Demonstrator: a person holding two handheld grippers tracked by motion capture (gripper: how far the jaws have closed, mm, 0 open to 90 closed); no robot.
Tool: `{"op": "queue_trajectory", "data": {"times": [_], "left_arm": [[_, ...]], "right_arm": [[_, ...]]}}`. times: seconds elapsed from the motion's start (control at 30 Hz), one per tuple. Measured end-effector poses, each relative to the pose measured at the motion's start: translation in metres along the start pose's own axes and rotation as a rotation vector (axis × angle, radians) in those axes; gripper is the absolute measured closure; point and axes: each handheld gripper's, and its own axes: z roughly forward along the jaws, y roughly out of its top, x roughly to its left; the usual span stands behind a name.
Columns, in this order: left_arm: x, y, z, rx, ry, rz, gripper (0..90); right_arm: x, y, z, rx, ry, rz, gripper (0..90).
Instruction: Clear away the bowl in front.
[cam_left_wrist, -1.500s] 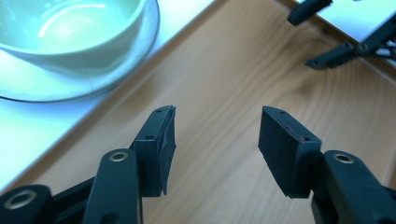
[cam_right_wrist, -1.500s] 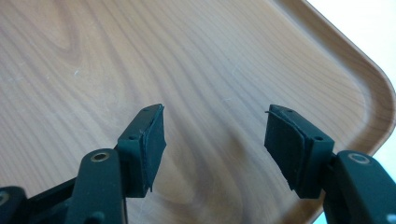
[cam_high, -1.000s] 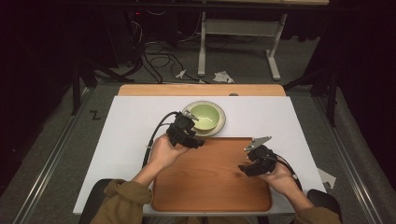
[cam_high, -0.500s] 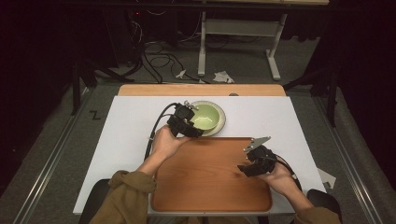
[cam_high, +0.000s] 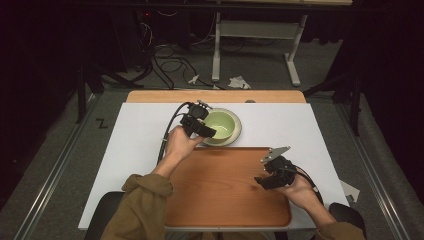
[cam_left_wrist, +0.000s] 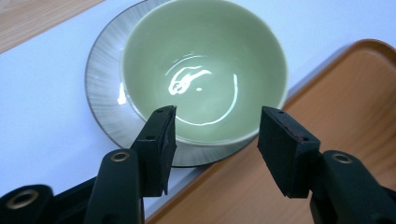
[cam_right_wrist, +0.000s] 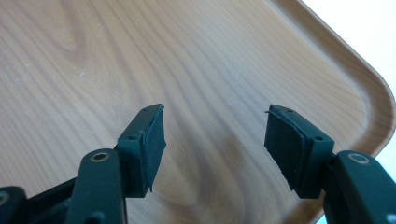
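A: White-topped bench (cam_high: 135, 165), wooden tray (cam_high: 225, 200) at its near edge. What is being worked on?

B: The green bowl (cam_high: 221, 125), sitting empty on a grey striped plate (cam_high: 237, 134) on the bench, just beyond the tray's far rim. In the left gripper view the plate's near edge lies right beside the tray's rim; whether they touch cannot be told.

A: And the two tools?

B: The left gripper (cam_high: 201, 129) hangs at the bowl's near-left side, its fingers (cam_left_wrist: 161, 140) spread wide and holding nothing; the bowl's near wall lies between them in its own view. The right gripper (cam_high: 270, 181) hovers low over the right part of the tray, fingers (cam_right_wrist: 149, 140) likewise wide apart and empty, bare wood beneath.

A: Which step is this?

B: By the look of it, the approach for a grasp on the bowl, perhaps to bring it to the tray. Nothing is gripped yet.

A: What does the next move call for?

B: Probably lowering the left fingers astride the bowl's near rim, one inside and one outside, then closing gently; glazed ware may slip, and the plate beneath could shift
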Motion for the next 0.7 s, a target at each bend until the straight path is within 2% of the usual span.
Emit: {"op": "queue_trajectory", "data": {"times": [0.1,0.17,0.2,0.43,0.7], "left_arm": [[0.007,0.0,0.005,0.013,0.025,-0.017,46.6],[0.009,0.0,0.006,0.017,0.027,-0.022,46.6],[0.012,0.0,0.007,0.019,0.032,-0.037,46.6],[0.026,0.003,0.013,0.037,0.056,-0.084,46.6],[0.034,0.008,0.022,0.065,0.082,-0.106,46.3]], "right_arm": [[0.0,0.0,0.0,-0.001,-0.001,-0.007,38.3],[0.0,0.001,0.0,0.002,-0.002,-0.008,38.2],[0.0,0.001,0.001,0.003,0.0,-0.02,38.2],[0.0,0.001,0.001,0.007,0.002,-0.015,38.2],[0.001,0.001,0.001,-0.002,0.002,-0.018,38.2]]}}
